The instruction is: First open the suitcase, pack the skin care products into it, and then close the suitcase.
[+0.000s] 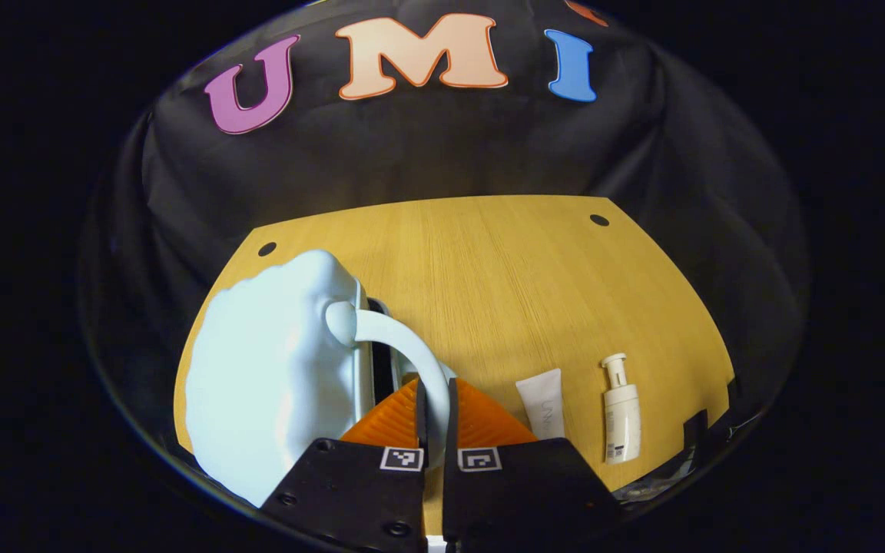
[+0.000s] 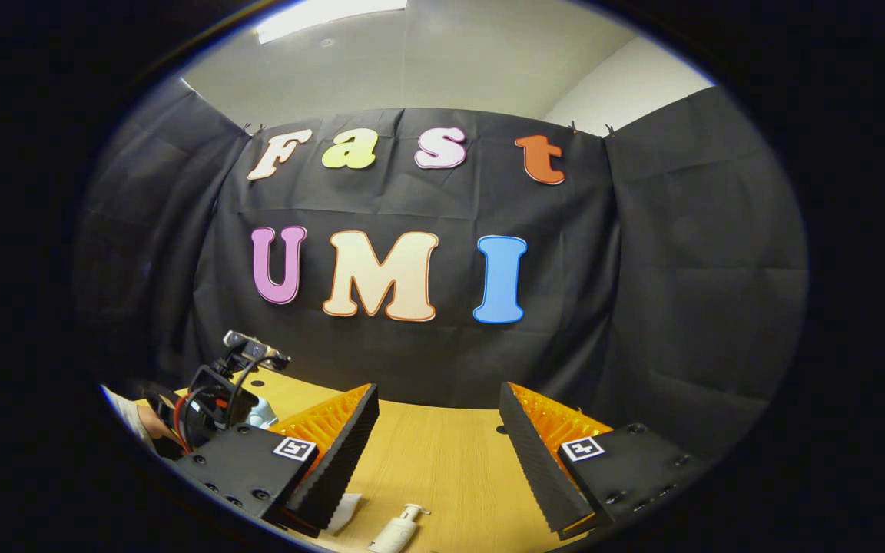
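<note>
A pale blue suitcase (image 1: 266, 376) with a wavy shell lies at the table's left, its two halves together. Its curved handle (image 1: 412, 353) arches toward me, and my left gripper (image 1: 435, 418) is shut on the handle's near end. To the right lie a white tube (image 1: 542, 403) and a cream pump bottle (image 1: 621, 411), both flat on the table. My right gripper (image 2: 436, 453) hangs open above the table with nothing between its fingers. Below it lie the tube (image 2: 346, 511) and the pump bottle (image 2: 400, 530). The left gripper (image 2: 216, 403), with a hand on it, is at the far left.
The wooden table (image 1: 504, 269) has small dark holes near its far corners. Black cloth walls close in the back and sides. Bare tabletop stretches behind the products and to the right of the suitcase.
</note>
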